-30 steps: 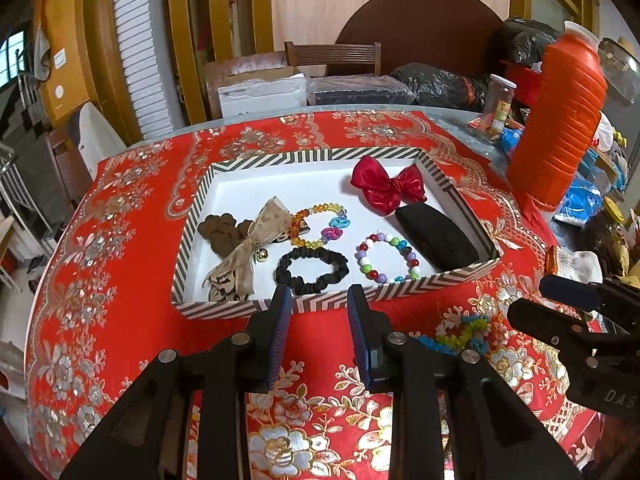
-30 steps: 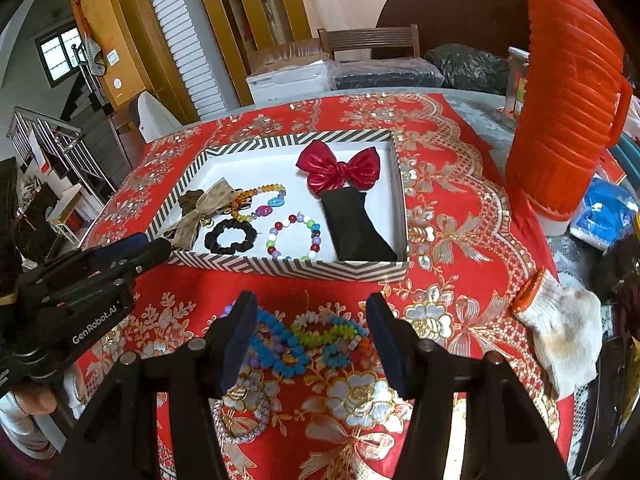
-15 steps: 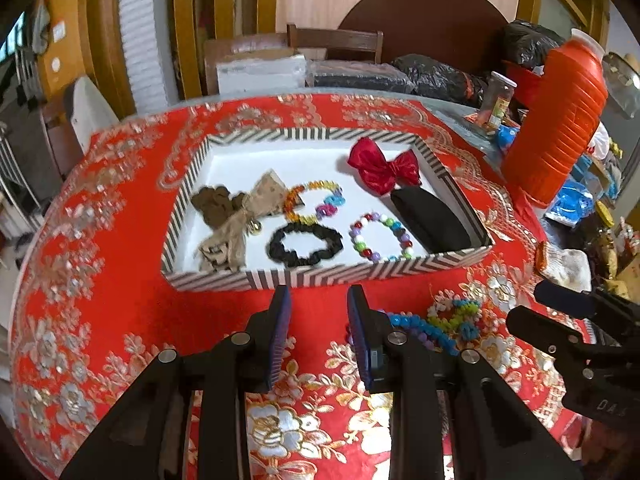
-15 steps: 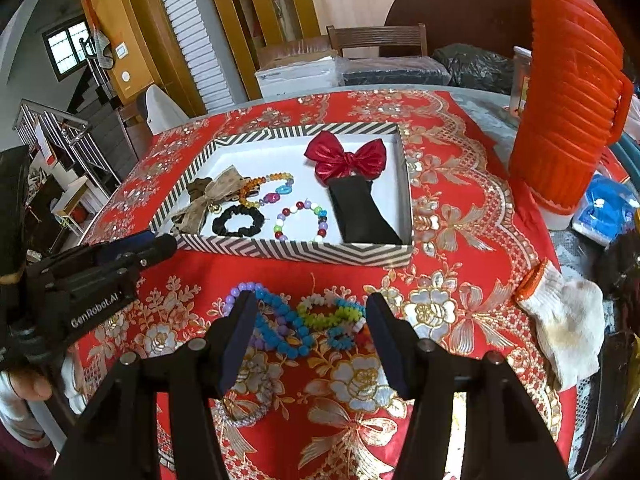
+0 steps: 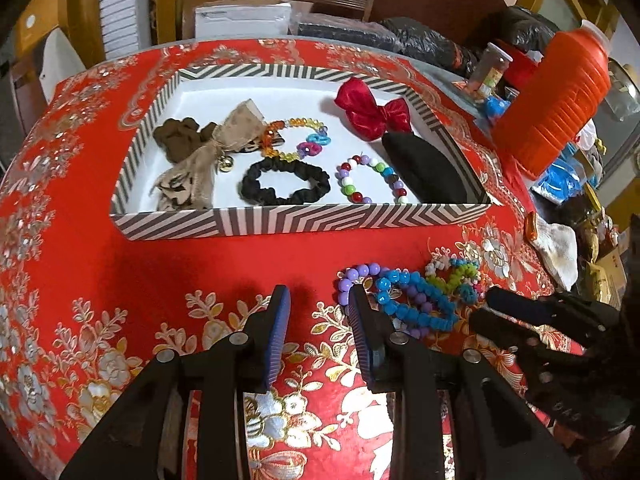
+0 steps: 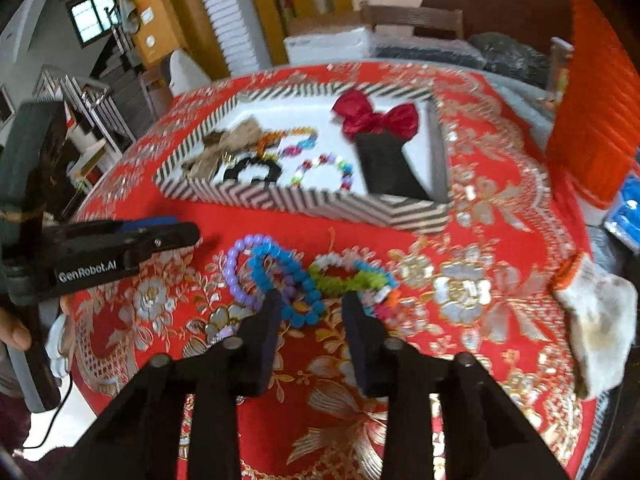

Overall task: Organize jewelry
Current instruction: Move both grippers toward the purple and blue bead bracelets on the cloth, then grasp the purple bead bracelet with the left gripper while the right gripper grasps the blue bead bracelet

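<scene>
**Beaded bracelets loose on table, box part-filled**

A tangle of round plastic beads, the blue bracelet (image 6: 292,280) and purple bracelet (image 6: 236,264), is seen on the embroidered red table (image 5: 200,264), just in front of the chevron-striped box (image 5: 304,220). Right gripper (image 6: 310,304): its jaws have just been closing, a narrow gap is left, blue beads lie between the fingers, contact cannot be told. Left gripper (image 5: 318,300): narrow gap, nothing held. In the box are a satin red bow (image 5: 372,110) and a ruffled black scrunchie (image 5: 284,182).
</scene>
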